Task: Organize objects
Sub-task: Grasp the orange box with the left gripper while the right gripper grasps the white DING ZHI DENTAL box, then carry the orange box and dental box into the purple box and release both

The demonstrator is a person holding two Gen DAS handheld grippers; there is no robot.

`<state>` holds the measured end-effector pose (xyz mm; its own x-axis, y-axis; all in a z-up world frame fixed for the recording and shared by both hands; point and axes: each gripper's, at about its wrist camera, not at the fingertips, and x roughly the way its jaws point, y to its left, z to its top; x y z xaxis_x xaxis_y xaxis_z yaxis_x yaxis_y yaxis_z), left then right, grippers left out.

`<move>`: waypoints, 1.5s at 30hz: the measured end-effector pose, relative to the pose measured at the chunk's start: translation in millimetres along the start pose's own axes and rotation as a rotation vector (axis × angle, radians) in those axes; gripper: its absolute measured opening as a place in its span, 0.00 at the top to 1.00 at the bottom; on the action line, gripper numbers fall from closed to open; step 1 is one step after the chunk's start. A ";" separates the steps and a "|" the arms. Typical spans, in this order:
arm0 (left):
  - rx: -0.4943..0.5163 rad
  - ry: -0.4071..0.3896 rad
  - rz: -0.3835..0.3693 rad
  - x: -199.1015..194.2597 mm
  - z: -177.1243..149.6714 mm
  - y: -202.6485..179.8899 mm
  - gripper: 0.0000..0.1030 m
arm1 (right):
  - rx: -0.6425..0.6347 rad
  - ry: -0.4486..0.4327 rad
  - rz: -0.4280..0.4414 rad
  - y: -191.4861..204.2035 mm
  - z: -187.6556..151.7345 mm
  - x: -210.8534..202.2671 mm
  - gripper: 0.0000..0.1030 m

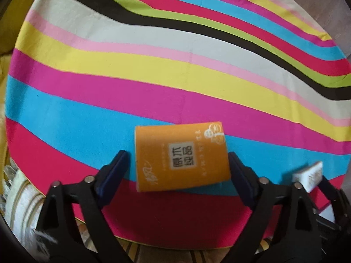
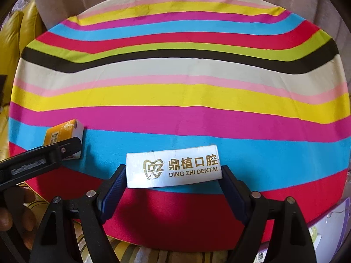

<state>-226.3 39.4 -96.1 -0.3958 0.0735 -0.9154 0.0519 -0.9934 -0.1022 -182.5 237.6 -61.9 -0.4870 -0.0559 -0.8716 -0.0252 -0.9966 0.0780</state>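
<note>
A round table under a striped cloth [image 2: 175,96] holds two small packs near its front edge. The left gripper [image 1: 177,164] straddles an orange tissue pack [image 1: 181,156]; its fingers look wide, not pressing. The right gripper [image 2: 174,175] brackets a white dental box [image 2: 173,166]; whether it grips, I cannot tell. Closing off-centre could twist or drop either. No containers are visible.

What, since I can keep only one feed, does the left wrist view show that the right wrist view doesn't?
Only left wrist: the whole printed face of the orange pack, between the fingers of the left gripper. Only right wrist: the dental label of the white box, gripped by the right gripper, and a hand at lower left. Both: the striped cloth and both packages.
</note>
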 end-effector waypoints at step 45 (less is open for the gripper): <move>0.443 -0.122 -0.292 -103.3 -102.3 -135.5 0.25 | 0.273 -0.076 -0.190 -88.9 -115.0 -113.7 0.19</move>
<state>-98.7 175.4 -27.6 -0.4405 0.3672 -0.8192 -0.4572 -0.8771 -0.1473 -24.4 325.7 -25.3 -0.5147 0.1442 -0.8451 -0.3493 -0.9355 0.0531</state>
